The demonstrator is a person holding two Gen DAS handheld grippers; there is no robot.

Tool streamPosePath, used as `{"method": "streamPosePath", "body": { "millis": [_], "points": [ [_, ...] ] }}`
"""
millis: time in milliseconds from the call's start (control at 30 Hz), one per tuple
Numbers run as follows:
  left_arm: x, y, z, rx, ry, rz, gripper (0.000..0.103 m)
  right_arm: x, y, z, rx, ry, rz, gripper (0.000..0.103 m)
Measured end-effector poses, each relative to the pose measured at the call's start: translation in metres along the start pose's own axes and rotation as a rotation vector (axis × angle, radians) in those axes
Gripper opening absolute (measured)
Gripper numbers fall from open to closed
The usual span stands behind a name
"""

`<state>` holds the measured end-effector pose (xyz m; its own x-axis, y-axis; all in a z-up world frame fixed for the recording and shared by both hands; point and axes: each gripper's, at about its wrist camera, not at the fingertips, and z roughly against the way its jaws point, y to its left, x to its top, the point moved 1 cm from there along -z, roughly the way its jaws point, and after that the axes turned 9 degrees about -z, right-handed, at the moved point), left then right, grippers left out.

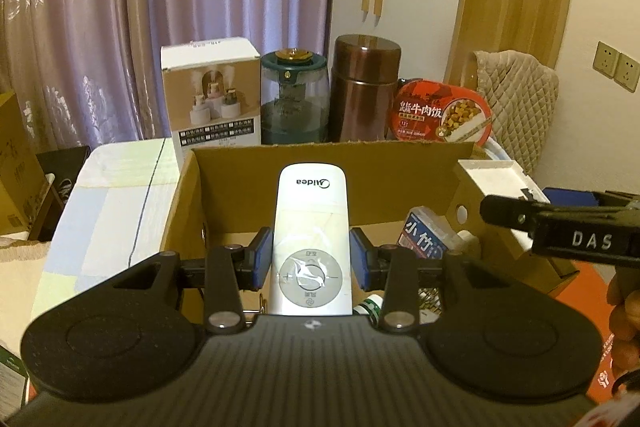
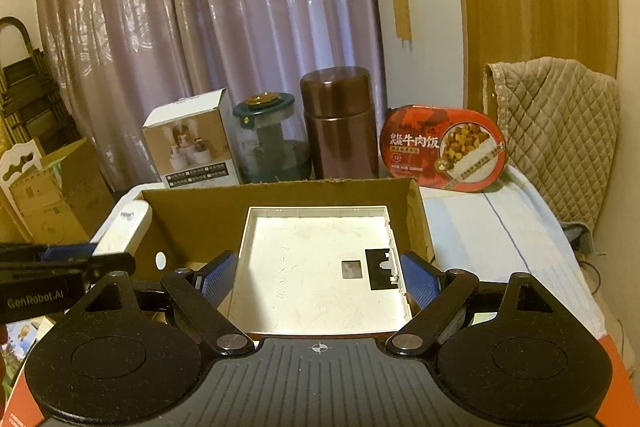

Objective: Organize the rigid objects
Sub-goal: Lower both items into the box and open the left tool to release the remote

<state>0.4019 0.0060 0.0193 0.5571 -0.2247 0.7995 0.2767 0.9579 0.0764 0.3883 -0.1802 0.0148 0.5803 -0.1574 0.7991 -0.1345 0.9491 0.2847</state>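
Observation:
My left gripper point(image 1: 311, 261) is shut on a white Midea remote point(image 1: 310, 219), its blue pads pressing on both long sides. The remote hangs over the open cardboard box point(image 1: 332, 148), pointing at its far wall. My right gripper point(image 2: 318, 281) is shut on a white square plastic tray point(image 2: 316, 267), held by its left and right edges above the right part of the same cardboard box point(image 2: 280, 187). The remote point(image 2: 124, 231) also shows at the left of the right wrist view. Inside the box lie a blue-labelled packet point(image 1: 424, 237) and a green-and-white bottle point(image 1: 372, 307).
Behind the box stand a white product carton point(image 1: 212, 91), a glass jar with a green lid point(image 1: 294, 99), a brown flask point(image 1: 366, 91) and a red meal box point(image 1: 442, 115). A quilted cloth point(image 2: 560, 139) hangs at the right. A pale cloth point(image 2: 500, 239) covers the table.

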Motion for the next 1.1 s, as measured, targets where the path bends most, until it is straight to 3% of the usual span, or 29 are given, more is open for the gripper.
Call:
{"method": "streamPosePath", "body": {
  "millis": [1100],
  "points": [
    [-0.008, -0.001, -0.031, 0.001, 0.042, 0.022, 0.035, -0.012, 0.004, -0.02, -0.001, 0.048, 0.007, 0.084]
  ]
}}
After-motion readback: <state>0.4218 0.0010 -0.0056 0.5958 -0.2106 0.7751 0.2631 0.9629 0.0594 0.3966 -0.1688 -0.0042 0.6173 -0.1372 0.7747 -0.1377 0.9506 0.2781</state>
